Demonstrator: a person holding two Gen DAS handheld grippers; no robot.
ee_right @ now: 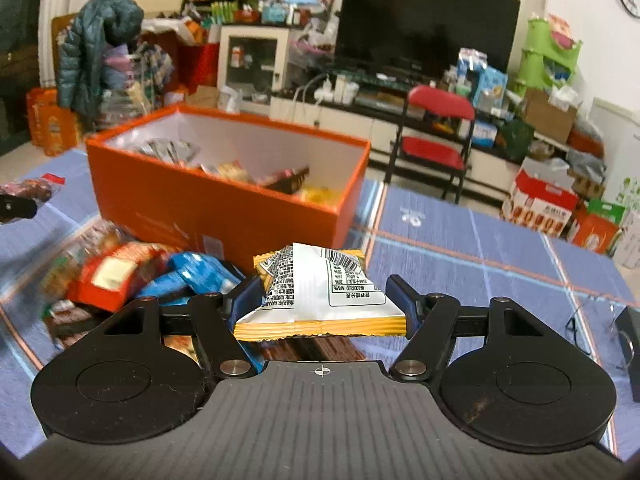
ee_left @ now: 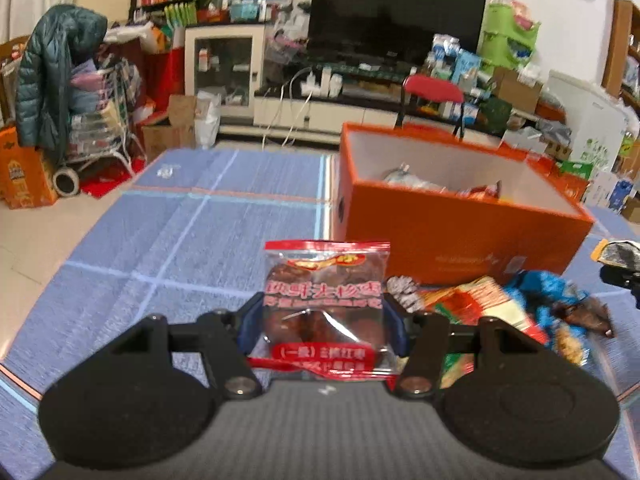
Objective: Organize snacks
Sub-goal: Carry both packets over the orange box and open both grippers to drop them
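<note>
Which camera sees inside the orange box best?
The right wrist view: the orange box opens toward it, showing the snacks inside. The left wrist view shows the orange box side-on, contents mostly hidden.

Snack pile (ee_right: 132, 276) before box (ee_right: 224, 216)

Date packet (ee_left: 326, 300) – clear glossy film, red print, creased. Wafer packet (ee_right: 320, 296) – silvery foil-like wrap, matt sheen, crimped yellow edges. Left gripper (ee_left: 324, 320) and right gripper (ee_right: 320, 304): matt black plastic, ribbed body, shiny metal pivot pins, blue pads. Box (ee_left: 460, 232) smooth orange card outside, plain white inside. Tablecloth (ee_left: 180, 248) blue woven-look under glossy sheet. Snack pile (ee_right: 132, 276) – shiny crinkled wrappers.
</note>
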